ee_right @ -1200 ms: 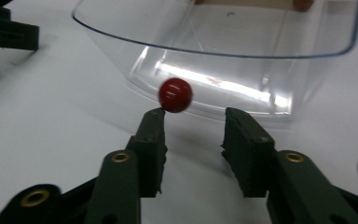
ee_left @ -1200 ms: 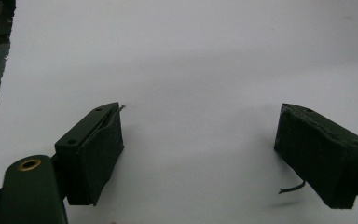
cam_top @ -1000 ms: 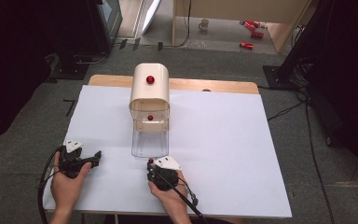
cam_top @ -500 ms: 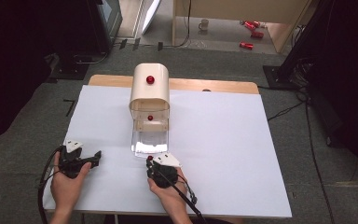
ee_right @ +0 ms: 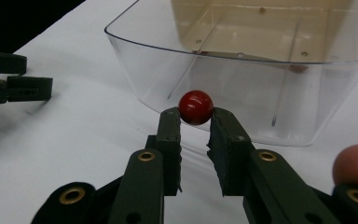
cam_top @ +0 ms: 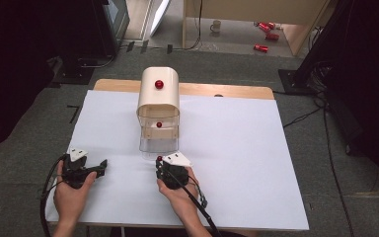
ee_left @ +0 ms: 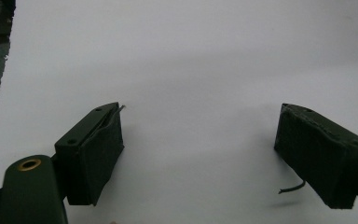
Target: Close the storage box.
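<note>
The red knob (ee_right: 196,107) is now pinched at the right gripper's (ee_right: 195,116) tips, drawer (ee_right: 242,70) pulled out further behind it, so it's probably being opened; left gripper (ee_left: 200,149) is held wide open, empty.

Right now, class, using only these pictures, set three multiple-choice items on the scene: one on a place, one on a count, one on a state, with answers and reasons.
1. Where is the clear drawer?
A. pulled out in front of the cream cabinet
B. on the floor
C. at the table's right edge

2. How many red knobs show on the cabinet in the high view?
A. none
B. two
C. five

3. What is the left gripper doing?
A. clamping a ball
B. gripping the drawer
C. open over bare white table

Answers:
1 A, the drawer juts toward the person.
2 B, one on top, one lower.
3 C, its fingers stand wide apart; the right gripper pinches the red ball.
</note>
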